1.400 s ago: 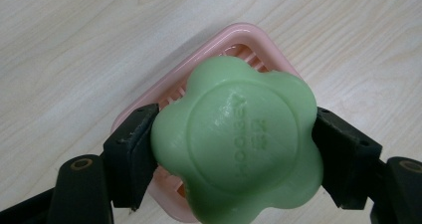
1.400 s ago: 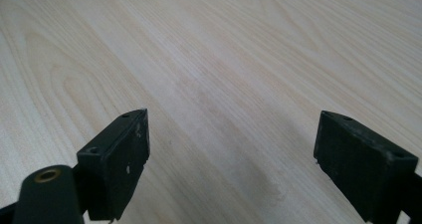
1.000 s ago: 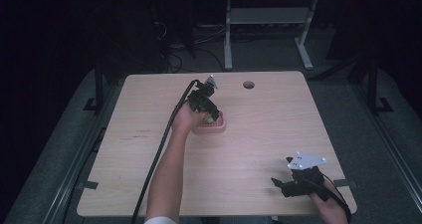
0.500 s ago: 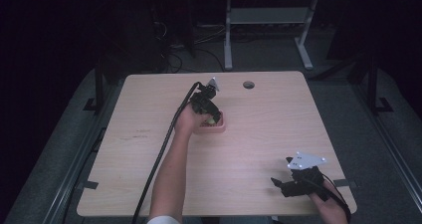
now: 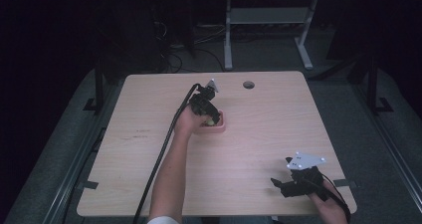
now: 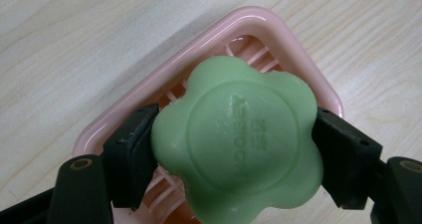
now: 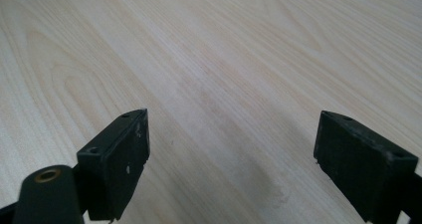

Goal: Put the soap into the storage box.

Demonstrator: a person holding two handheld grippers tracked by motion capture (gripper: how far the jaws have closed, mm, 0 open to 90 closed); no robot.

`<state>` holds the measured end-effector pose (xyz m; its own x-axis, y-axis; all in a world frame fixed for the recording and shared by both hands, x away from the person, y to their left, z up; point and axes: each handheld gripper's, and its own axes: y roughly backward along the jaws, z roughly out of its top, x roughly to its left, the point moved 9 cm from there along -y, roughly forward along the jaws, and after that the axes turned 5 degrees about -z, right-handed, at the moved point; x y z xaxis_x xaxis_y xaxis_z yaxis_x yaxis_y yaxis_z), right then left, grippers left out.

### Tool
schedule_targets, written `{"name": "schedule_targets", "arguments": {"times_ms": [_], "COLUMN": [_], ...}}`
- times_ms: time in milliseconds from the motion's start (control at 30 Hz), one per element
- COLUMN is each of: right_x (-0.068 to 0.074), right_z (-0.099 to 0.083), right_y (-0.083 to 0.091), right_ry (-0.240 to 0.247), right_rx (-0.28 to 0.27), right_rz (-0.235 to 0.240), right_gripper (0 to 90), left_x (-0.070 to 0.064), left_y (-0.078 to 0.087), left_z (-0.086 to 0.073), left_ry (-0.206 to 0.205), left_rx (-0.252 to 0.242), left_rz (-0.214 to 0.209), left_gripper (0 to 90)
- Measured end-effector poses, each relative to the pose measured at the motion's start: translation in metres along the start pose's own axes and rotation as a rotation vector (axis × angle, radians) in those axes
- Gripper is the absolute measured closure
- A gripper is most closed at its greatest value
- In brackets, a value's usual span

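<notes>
A green flower-shaped soap bar point(image 6: 239, 139) is clamped between the two black jaws of my left gripper point(image 6: 234, 149), directly over a pink slatted soap dish point(image 6: 149, 97). In the high view the left gripper point(image 5: 210, 115) is at the table's middle, over the pink dish point(image 5: 219, 127), with a bit of the green soap point(image 5: 213, 119) showing. My right gripper point(image 5: 279, 183) stands near the front right edge, open over bare wood. In the right gripper view its jaws stand wide apart around my right gripper point(image 7: 231, 159) midpoint, nothing between them.
The light wooden table point(image 5: 149, 134) has a round cable hole point(image 5: 248, 84) near its far edge. A black cable point(image 5: 159, 159) trails from the left gripper along the forearm toward the front edge. Desk legs and dark floor lie beyond the table.
The left gripper with the soap has shifted slightly toward the far side over the pink dish. The right gripper has stayed in place.
</notes>
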<state>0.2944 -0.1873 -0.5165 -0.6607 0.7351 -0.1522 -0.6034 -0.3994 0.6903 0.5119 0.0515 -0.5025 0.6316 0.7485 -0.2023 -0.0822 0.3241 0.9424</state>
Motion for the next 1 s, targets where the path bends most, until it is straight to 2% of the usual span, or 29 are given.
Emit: {"name": "schedule_targets", "arguments": {"times_ms": [167, 200, 367, 500, 633, 767, 1000], "right_x": [0.0, 0.0, 0.0012, 0.0011, 0.0014, 0.0016, 0.0014], "right_z": [-0.0002, -0.0003, 0.0003, 0.0002, 0.0002, 0.0004, 0.0007], "right_y": [-0.0004, -0.0005, -0.0011, -0.0007, -0.0007, -0.0011, -0.0013], "right_ry": [0.005, 0.007, 0.008, 0.006, 0.005, 0.008, 0.007], "right_rx": [0.004, 0.005, 0.003, 0.003, 0.003, 0.003, 0.002], "right_rz": [-0.003, -0.002, 0.001, 0.001, 0.001, 0.002, 0.001], "right_gripper": [13.8, 13.8, 13.8, 13.8, 13.8, 13.9, 13.8], "left_x": [0.0007, 0.0001, 0.0025, 0.0012, 0.0008, 0.003, 0.002], "left_y": [0.0006, 0.0009, 0.0004, -0.0011, -0.0033, -0.0018, 0.0045], "left_z": [0.0001, 0.0003, -0.0003, -0.0009, -0.0011, -0.0011, -0.0008], "left_ry": [-0.017, -0.006, -0.016, -0.004, -0.009, -0.021, -0.023], "left_rx": [-0.001, -0.007, 0.0, -0.004, -0.001, -0.001, -0.02], "left_rz": [0.005, 0.006, 0.017, 0.012, 0.015, 0.043, 0.038], "left_gripper": [26.2, 26.2, 26.2, 26.1, 26.0, 25.8, 25.7]}}
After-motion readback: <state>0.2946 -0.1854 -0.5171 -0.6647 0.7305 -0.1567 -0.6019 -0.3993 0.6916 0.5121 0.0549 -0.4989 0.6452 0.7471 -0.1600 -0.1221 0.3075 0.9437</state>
